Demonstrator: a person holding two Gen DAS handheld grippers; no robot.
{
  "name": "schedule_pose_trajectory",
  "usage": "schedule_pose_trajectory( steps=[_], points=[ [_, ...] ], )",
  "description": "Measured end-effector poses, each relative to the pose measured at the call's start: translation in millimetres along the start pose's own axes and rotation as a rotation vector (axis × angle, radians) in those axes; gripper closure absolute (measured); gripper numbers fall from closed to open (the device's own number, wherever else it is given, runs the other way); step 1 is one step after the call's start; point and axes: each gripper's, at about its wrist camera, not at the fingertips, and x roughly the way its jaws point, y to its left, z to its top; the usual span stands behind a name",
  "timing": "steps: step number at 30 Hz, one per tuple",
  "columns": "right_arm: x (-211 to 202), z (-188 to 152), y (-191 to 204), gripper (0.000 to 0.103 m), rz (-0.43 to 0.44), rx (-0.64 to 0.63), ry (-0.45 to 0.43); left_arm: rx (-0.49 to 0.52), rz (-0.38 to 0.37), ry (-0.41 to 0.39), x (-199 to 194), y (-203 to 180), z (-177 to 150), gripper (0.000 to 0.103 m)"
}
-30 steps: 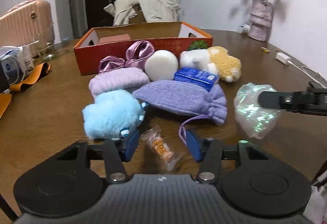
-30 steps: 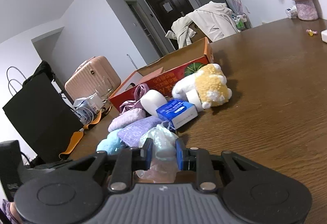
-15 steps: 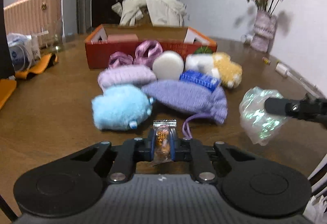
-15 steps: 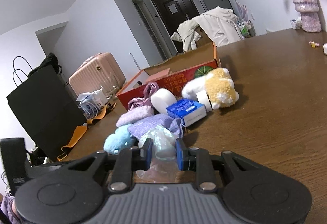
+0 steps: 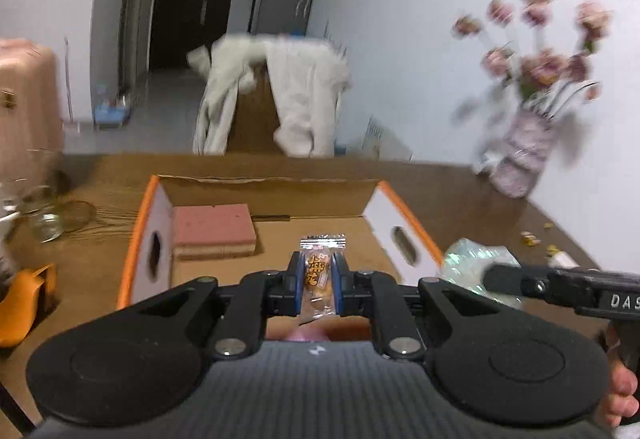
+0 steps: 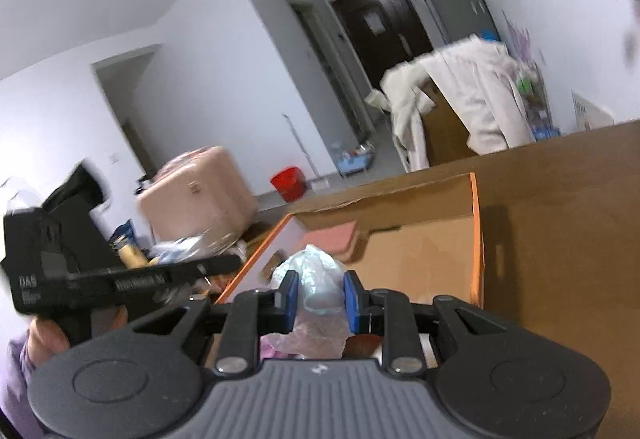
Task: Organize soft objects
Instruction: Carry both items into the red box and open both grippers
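Left gripper (image 5: 317, 281): clamped on wrapped snack packet (image 5: 319, 273), pinched mid-body between blue pads (image 5: 295, 281), crimped top seal free above them. Clear crinkly film, orange print, small firm piece inside. Held above near end of cardboard box (image 5: 404, 215), apparently for dropping in.

Right gripper (image 6: 318, 297): clamped on crumpled plastic bag (image 6: 314, 275), thin translucent film, bluish-white with greenish glints, bunched into a loose lump bulging above the pads; slack pinkish tail hanging below. Poised over the box's near rim, apparently bound for the same place.

Cardboard box: open-topped tray on brown wooden bench (image 5: 100, 199), plain kraft floor, orange-edged white end walls with oval hand slots. Shallow and wide, suiting loose drops.

Pink sponge block (image 5: 214, 231): two-layered, pink over tan, flat rectangular, lying inside box against its left end wall.
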Motion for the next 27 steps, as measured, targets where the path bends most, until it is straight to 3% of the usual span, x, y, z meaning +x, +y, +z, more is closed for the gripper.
schedule_pose_trajectory(
  steps=[3, 7, 11, 12, 13, 14, 15, 21, 25, 27],
  points=[
    [75, 39, -26, 0.080, -0.052, 0.051, 0.081, -0.003, 0.050, 0.064, 72, 8, 33, 0.089],
    [157, 65, -53, 0.079, -0.162, 0.092, 0.156, 0.023, 0.128, 0.136, 147, 14, 54, 0.088],
    [215, 67, -76, 0.064, -0.205, 0.185, 0.211, 0.009, 0.168, 0.146, 183, 25, 54, 0.082],
    [225, 65, -80, 0.062, -0.190, 0.202, 0.231, 0.005, 0.150, 0.142, 185, 29, 54, 0.074],
    [230, 64, -82, 0.051, -0.187, 0.217, 0.238, -0.004, 0.146, 0.129, 183, 32, 52, 0.065],
    [232, 63, -83, 0.040, -0.195, 0.229, 0.236, -0.011, 0.162, 0.115, 180, 36, 50, 0.063],
    [232, 62, -82, 0.036, -0.199, 0.229, 0.229, -0.006, 0.164, 0.110, 176, 40, 49, 0.061],
    [202, 71, -64, 0.034, -0.213, 0.165, 0.174, 0.012, 0.147, 0.083, 127, 44, 53, 0.058],
    [158, 81, -34, 0.034, -0.231, 0.044, 0.143, 0.054, 0.135, 0.024, 72, 36, 55, 0.049],
    [128, 86, -17, 0.031, -0.231, -0.002, 0.123, 0.083, 0.138, 0.005, 43, 32, 52, 0.049]
  ],
)
